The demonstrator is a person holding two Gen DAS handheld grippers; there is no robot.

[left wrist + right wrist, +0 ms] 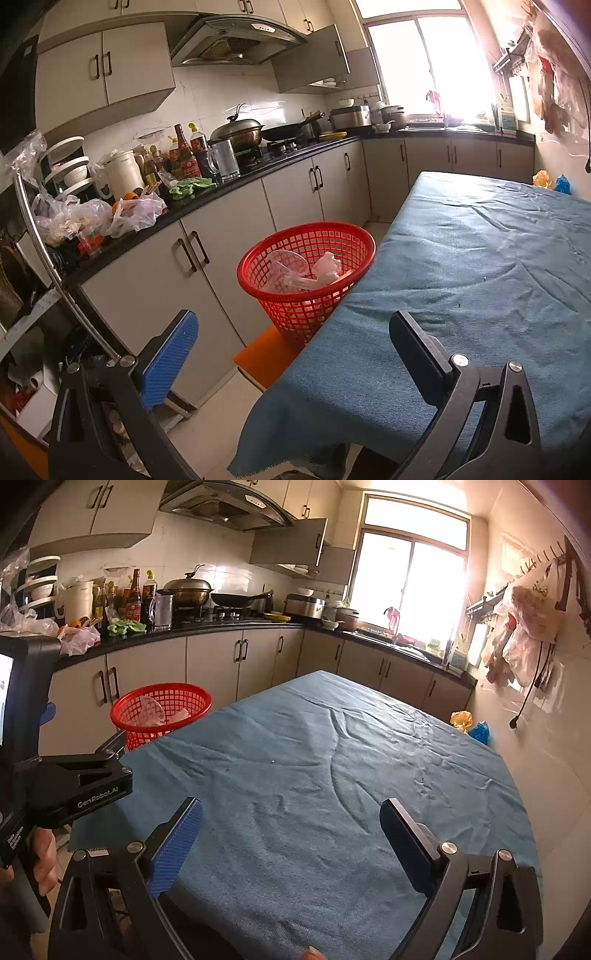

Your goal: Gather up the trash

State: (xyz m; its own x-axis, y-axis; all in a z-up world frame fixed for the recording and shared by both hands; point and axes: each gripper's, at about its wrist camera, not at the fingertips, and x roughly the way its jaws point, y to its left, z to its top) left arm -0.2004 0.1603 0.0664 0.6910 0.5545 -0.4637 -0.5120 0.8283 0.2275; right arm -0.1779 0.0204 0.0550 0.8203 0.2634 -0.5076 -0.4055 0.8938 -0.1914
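I hold my left gripper (291, 354) and right gripper (291, 842) wide and empty. The trash (306, 273), clear plastic cups and wrappers, lies inside the red basket (354, 236); light, crushable, slippery, best pinched at a rim.

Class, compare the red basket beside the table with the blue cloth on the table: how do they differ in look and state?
The red basket is a rigid open lattice; the blue cloth is soft, solid and wrinkled. The red basket stands upright beside the table on an orange surface; the blue cloth lies flat, draping over the edge. The red basket holds clear plastic trash; the blue cloth carries only specks.
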